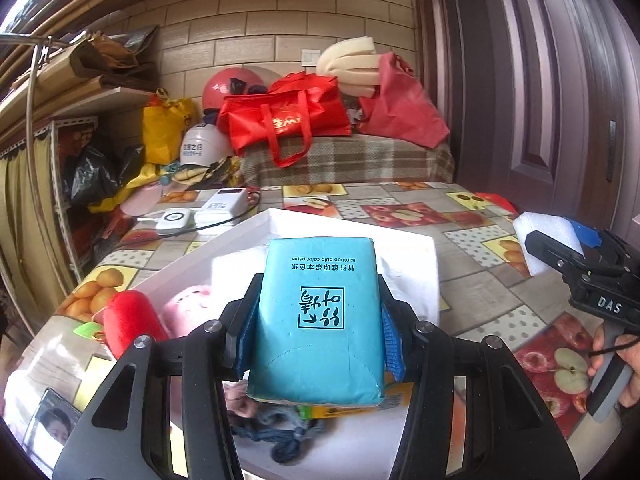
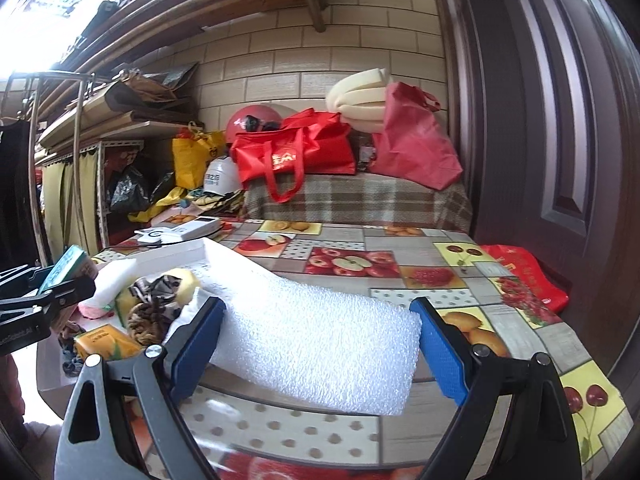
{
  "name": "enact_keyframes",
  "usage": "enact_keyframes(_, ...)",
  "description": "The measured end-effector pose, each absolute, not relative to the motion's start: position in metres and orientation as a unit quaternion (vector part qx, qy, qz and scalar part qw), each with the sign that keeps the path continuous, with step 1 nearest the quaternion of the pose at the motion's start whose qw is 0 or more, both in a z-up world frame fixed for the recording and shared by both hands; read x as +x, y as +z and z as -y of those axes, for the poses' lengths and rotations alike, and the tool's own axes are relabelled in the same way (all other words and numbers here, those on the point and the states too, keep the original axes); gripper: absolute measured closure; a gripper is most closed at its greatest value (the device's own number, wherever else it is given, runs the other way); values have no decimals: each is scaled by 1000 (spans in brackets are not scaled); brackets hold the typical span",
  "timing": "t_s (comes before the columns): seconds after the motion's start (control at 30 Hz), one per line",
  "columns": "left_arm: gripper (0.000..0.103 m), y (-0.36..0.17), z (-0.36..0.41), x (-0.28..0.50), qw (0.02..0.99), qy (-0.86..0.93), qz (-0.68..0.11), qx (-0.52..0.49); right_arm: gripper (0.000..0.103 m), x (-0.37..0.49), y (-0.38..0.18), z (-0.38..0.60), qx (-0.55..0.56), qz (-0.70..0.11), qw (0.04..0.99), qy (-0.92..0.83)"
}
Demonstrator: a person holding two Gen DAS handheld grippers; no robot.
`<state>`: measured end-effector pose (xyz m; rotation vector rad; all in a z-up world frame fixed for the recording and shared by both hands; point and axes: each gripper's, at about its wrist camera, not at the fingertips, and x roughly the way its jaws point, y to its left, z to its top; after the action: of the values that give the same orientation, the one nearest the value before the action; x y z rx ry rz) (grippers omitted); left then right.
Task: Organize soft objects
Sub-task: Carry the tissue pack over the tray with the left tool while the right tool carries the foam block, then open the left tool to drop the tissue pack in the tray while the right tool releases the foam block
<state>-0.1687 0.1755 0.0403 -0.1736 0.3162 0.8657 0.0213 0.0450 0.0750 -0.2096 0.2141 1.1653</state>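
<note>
My left gripper (image 1: 318, 296) is shut on a blue tissue pack (image 1: 320, 340), its blue pads pressing both long sides. The pack hangs above a white tray (image 1: 256, 228) on the fruit-print table. Under it in the tray lie a red plush (image 1: 132, 320), a pink plush (image 1: 188, 308), a dark blue yarn piece (image 1: 280, 436) and a yellow pack (image 2: 106, 342). My right gripper (image 2: 318, 320) is shut wide on a white foam sheet (image 2: 320, 352), just right of the tray. The left wrist view shows that gripper (image 1: 560, 248) and its foam (image 1: 544, 228) at the far right.
White electronic devices with a black cable (image 1: 220, 204) lie beyond the tray. A plaid-covered bench (image 1: 348, 160) behind the table carries red bags and helmets. A dark door (image 1: 560, 80) stands on the right, with a red bag (image 2: 524, 276) at the table's right edge. A phone (image 1: 52, 420) lies near left.
</note>
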Motion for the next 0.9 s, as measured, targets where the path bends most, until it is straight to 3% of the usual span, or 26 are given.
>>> enact_keyframes(0.4,52,35,-226,-214,853,483,-137,-144,11,-17,73,-95,-112,-95,790,595)
enact_keyframes(0.9,51,31,-252,-203,829,508,-178,-151,7,-55,66,-169,-164,-108,754,627)
